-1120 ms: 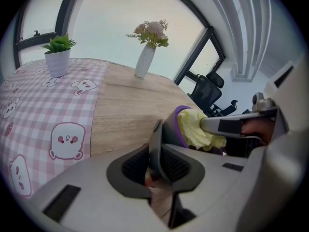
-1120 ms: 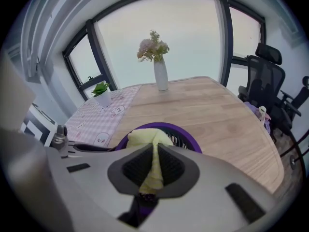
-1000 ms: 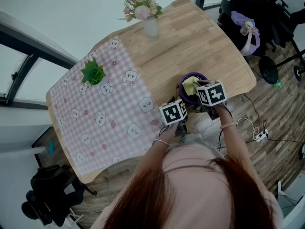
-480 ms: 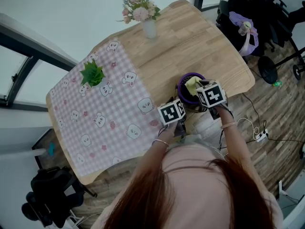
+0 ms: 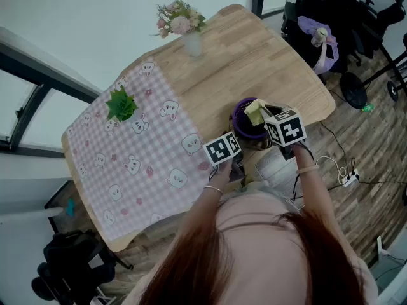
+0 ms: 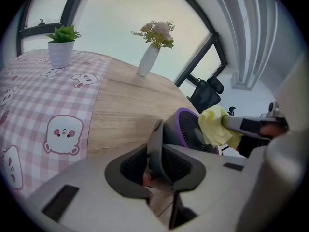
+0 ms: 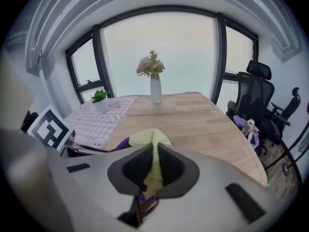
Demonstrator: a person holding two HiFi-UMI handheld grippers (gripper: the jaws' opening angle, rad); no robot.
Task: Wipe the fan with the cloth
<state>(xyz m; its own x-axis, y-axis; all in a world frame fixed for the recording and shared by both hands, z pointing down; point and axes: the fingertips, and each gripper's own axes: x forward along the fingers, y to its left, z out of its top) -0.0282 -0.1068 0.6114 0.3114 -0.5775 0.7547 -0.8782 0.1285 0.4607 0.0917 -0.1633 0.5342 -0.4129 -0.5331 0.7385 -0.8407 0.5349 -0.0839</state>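
- Wooden table [image 5: 254,49] by tall windows, its left half under a pink checked tablecloth [image 5: 127,164] with a potted plant [image 5: 121,105]; a vase [image 5: 192,43] of flowers stands at the far edge
- Fan [image 5: 245,121], grey with a purple rim, stands on bare wood near the table's near edge, just right of the tablecloth
- Left gripper [image 6: 155,164]: jaws have just been opening and now stand slightly apart, with a thin grey part of the fan upright between the 2 pads; a narrow gap shows on that part's left side
- Right gripper [image 7: 153,170]: jaws pressed together on a fold of the yellow cloth [image 7: 150,139], which bunches out past the tips
- In the left gripper view the cloth lies against the fan's dark grille [image 6: 198,132] on its right side
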